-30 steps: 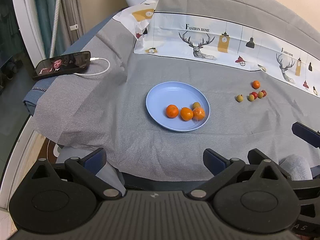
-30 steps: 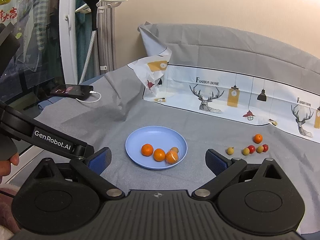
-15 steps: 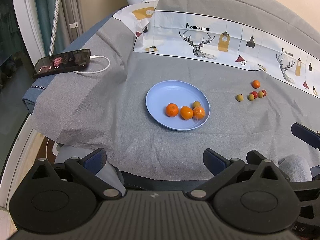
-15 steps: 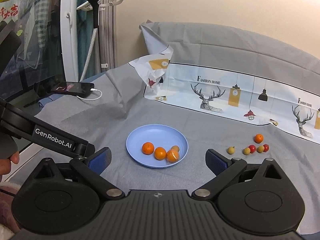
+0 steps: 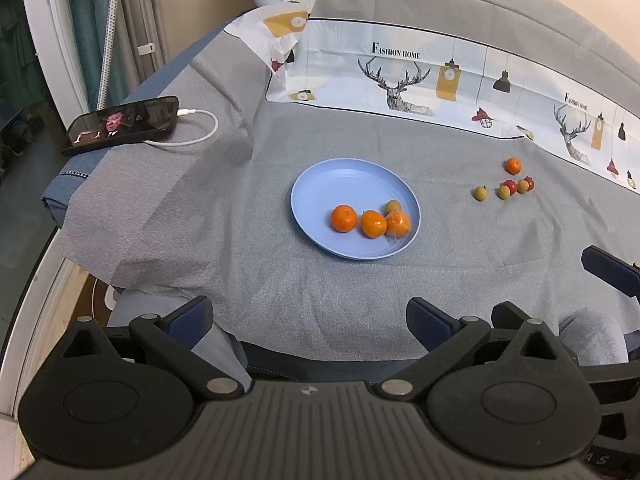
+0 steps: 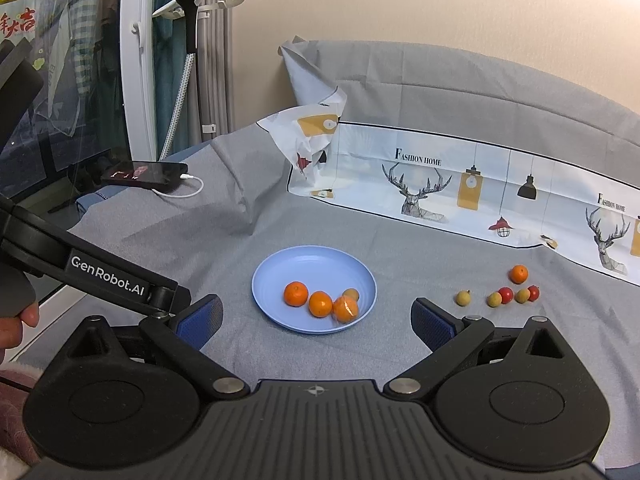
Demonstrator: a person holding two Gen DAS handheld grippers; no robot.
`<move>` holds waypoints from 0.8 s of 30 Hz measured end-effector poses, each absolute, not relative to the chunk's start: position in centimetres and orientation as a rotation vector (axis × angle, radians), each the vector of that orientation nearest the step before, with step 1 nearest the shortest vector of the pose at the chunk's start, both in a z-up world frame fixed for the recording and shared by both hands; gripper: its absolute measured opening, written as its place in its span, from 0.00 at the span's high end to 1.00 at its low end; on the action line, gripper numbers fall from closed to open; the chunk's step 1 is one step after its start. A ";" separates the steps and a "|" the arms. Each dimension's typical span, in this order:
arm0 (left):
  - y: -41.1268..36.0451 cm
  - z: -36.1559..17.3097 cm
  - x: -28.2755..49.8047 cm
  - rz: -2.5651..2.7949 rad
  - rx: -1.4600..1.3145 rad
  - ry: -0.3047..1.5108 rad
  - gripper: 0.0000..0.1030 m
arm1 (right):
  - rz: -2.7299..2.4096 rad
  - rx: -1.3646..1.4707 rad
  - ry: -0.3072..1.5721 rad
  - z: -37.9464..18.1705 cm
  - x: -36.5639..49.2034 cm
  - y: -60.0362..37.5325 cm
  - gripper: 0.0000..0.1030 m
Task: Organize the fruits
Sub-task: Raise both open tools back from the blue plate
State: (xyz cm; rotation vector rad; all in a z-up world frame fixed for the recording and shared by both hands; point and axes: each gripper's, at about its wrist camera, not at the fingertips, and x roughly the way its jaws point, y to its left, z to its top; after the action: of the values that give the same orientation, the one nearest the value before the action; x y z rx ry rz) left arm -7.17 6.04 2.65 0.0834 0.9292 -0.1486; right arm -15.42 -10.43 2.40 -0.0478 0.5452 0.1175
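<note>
Both grippers are chunky matte black plastic: ribbed top plate, round discs on each side, silver screws at the pivots, blue pads (image 6: 199, 321) on the fingers. One arm (image 6: 106, 274) says "GenRobot.AI" in white. Bare fingertip (image 6: 28, 315) peeking in.

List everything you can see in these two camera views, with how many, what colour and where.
plate: one, light blue, middle of the grey cloth
oranges on plate: three, orange, near right part of the plate, the rightmost looks wrapped in clear film
small fruit on plate: one, yellow-green, behind the rightmost orange
loose orange: one, orange, on the cloth right of the plate
small loose fruits: five, three yellow-green and two red, in a row in front of the loose orange
grey cloth: one, covers the surface
printed sheet: one, white with deer and lamps, along the back
phone: one, black, screen lit, far left, white cable plugged in
left claw: open, empty
right claw: open, empty
</note>
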 end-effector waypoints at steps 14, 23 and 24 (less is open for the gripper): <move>5.6 1.7 -5.6 -0.142 0.099 0.967 0.00 | 0.130 -0.029 0.585 1.5 -14.3 -10.8 0.03; 5.0 0.8 -3.7 -0.126 0.120 1.010 0.00 | 0.130 -0.001 0.629 0.5 -12.6 -11.7 0.03; 4.8 0.6 -3.4 -0.125 0.123 1.017 0.00 | 0.129 0.005 0.634 0.3 -12.4 -11.8 0.03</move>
State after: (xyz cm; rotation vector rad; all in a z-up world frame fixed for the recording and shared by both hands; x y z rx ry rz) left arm -3.43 4.80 0.64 0.1231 1.0167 -0.1254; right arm -12.42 -11.81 0.32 0.0049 0.6343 0.1289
